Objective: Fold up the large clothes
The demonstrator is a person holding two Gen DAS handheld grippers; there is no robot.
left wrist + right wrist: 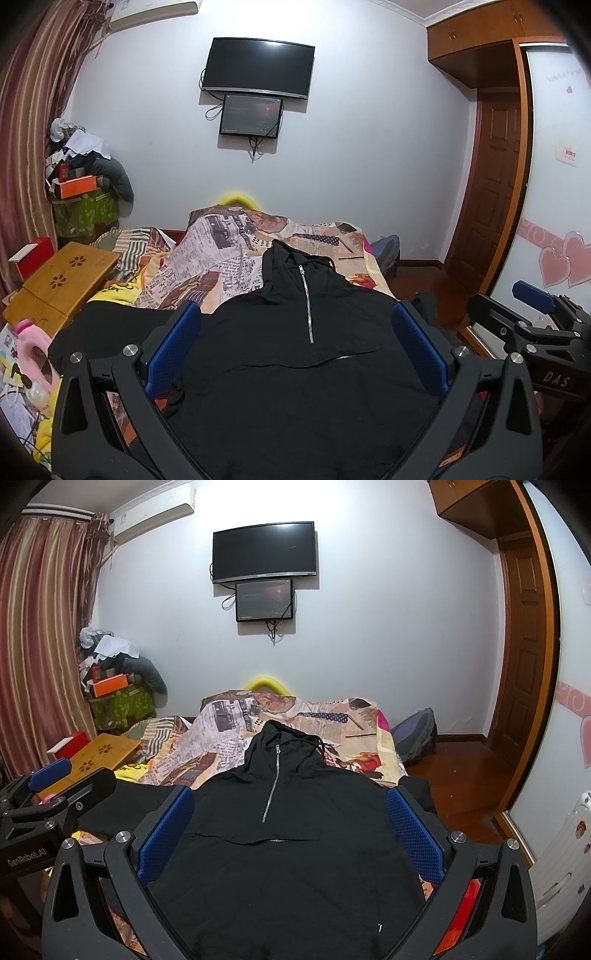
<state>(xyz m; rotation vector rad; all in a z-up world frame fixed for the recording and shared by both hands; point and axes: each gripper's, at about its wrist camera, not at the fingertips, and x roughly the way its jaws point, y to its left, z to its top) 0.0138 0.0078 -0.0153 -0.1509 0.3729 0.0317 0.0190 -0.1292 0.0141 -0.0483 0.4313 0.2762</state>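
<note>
While I am hovering over the bed (343, 236), my left hand-held gripper (295, 347) and right hand-held gripper (290, 827) are both standing wide open, gripping nothing. A black hooded pullover (280, 849) is lying face up on the patterned bedspread (229, 720), hood pointing toward the far wall, its zipper (307, 302) running down the chest. I am judging the risks: the slack fabric could bunch if I pinch only the top layer, a sleeve (110, 325) trailing off to the left could drag crooked, and the rumpled bedspread could get caught along with the hem.
</note>
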